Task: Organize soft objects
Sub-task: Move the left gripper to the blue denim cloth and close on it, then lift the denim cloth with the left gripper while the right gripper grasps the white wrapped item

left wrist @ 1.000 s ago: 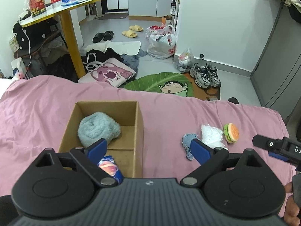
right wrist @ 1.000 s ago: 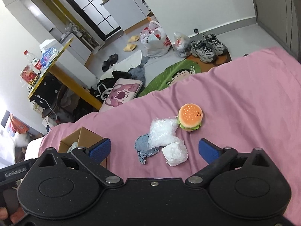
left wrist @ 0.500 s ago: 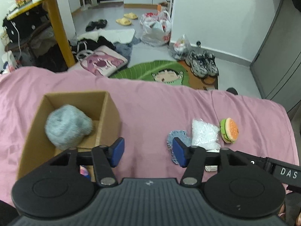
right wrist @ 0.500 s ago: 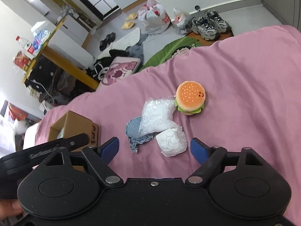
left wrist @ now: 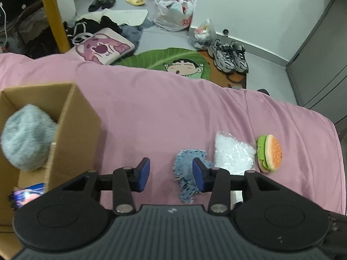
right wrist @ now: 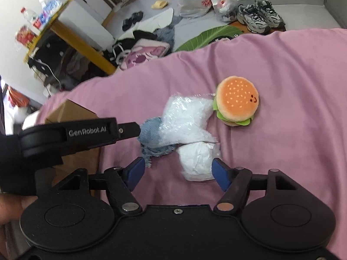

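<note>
**Both grippers close in on the pile at the bed's far-right end**

From where I stand, the pick-up step is in hand. On the pink bed [left wrist: 173,112] four soft things lie bunched near its right edge: a frayed denim patch [left wrist: 187,169], a clear bag of white filling [left wrist: 233,153] overlapping it, a white wad [right wrist: 196,162] just beside the bag, and a plush burger [right wrist: 237,100] touching the bag's far corner. The cardboard box [left wrist: 73,130] sits toward the bed's left edge, already holding a grey fluffy ball [left wrist: 26,138] and something blue and pink in its near corner.

The left hand-held gripper [left wrist: 171,174] hangs over the denim patch, its jaws part-way in and just been closing, one pad over the cloth, the other over bare sheet; nothing is pinched yet. The right hand-held gripper [right wrist: 176,172] has likewise been closing, its jaws about half apart with the white wad between them; whether the right pad touches it I cannot tell.

Next, I reckon each must sink onto its target and finish the squeeze. The denim is tucked under the bag, so lifting it may drag the bag along.
</note>
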Demonstrator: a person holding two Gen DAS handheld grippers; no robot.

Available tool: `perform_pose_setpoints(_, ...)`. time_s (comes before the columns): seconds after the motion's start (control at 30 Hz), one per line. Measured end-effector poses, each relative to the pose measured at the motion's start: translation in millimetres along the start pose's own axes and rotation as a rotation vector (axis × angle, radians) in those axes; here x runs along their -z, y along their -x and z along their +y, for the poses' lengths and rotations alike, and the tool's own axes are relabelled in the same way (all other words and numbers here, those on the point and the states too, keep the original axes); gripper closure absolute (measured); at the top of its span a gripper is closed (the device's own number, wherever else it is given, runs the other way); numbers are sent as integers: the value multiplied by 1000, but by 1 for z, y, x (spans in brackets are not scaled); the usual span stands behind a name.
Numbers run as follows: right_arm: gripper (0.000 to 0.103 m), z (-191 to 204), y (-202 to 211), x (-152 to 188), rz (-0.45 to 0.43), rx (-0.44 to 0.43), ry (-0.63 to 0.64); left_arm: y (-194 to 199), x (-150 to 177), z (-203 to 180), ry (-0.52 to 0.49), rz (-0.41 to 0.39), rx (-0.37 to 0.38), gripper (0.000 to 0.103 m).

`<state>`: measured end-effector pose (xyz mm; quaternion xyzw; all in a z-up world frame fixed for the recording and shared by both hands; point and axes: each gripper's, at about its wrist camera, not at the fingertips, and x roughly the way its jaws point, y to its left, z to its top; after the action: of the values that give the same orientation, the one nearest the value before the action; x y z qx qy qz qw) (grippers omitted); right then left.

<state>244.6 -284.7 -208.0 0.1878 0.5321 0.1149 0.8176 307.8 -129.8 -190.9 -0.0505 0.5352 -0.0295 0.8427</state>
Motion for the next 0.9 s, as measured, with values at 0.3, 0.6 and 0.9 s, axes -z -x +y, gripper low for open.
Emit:
perform_pose_setpoints(0.3, 63, -8, -11, 0, 21, 20, 1, -29, 2, -2, 46, 67, 27, 61)
perform_pose_setpoints(0.6, 64, -15, -3, -2, -5, 27, -37, -44, 6, -1, 120, 87, 92, 60)
perform_pose_setpoints(0.9, 64, -3, 8, -2, -47, 44, -11, -25, 10, 8, 152, 105, 94, 81)
